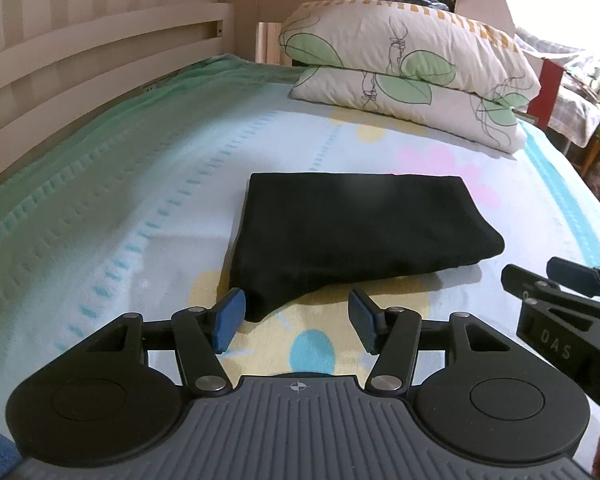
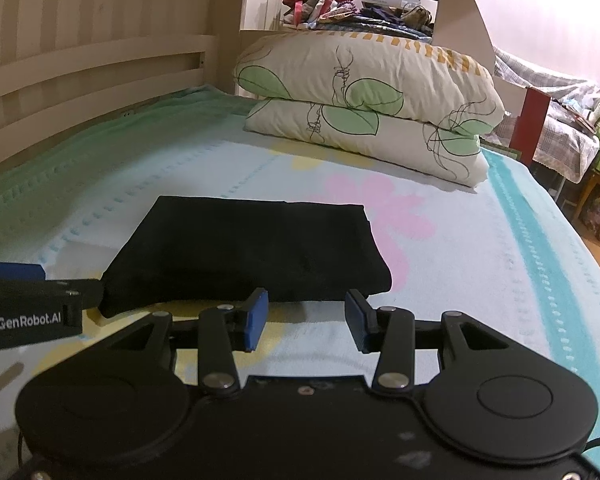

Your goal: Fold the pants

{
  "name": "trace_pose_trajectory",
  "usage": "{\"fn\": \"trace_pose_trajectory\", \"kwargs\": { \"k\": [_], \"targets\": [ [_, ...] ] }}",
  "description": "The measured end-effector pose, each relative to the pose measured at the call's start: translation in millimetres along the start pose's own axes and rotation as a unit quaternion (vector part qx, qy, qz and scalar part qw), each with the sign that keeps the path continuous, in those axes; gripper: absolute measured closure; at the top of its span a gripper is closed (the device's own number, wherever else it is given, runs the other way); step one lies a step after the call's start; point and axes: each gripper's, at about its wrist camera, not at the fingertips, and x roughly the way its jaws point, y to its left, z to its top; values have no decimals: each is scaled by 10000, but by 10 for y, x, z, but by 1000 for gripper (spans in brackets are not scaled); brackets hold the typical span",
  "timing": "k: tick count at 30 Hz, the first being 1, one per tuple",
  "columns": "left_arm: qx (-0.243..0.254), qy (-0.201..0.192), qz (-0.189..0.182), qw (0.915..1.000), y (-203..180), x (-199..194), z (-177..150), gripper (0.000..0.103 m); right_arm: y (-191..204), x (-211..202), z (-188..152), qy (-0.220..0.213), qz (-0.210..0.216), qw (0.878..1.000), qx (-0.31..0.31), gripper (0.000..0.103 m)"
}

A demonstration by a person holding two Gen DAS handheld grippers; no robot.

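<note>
The black pants [image 1: 340, 232] lie folded into a compact rectangle on the bed, also seen in the right wrist view [image 2: 244, 248]. My left gripper [image 1: 296, 320] is open and empty, just short of the bundle's near left corner. My right gripper [image 2: 306, 320] is open and empty, just short of the bundle's near right edge. The right gripper shows at the right edge of the left wrist view [image 1: 560, 300]. The left gripper shows at the left edge of the right wrist view [image 2: 28, 304].
Two stacked leaf-print pillows [image 1: 412, 72] lie at the head of the bed [image 2: 480, 264]. A wooden bed rail [image 1: 80, 64] runs along the left. Cluttered shelves [image 2: 352, 12] stand behind, and furniture [image 2: 560, 136] to the right.
</note>
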Motion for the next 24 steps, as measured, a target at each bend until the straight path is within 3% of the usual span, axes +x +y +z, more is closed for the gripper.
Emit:
{"fn": "trace_pose_trajectory", "kwargs": {
  "k": [24],
  "targets": [
    [-26, 171, 152, 9997, 39, 86, 1, 47, 40, 79, 10, 88, -47, 9999, -40, 57]
  ]
}}
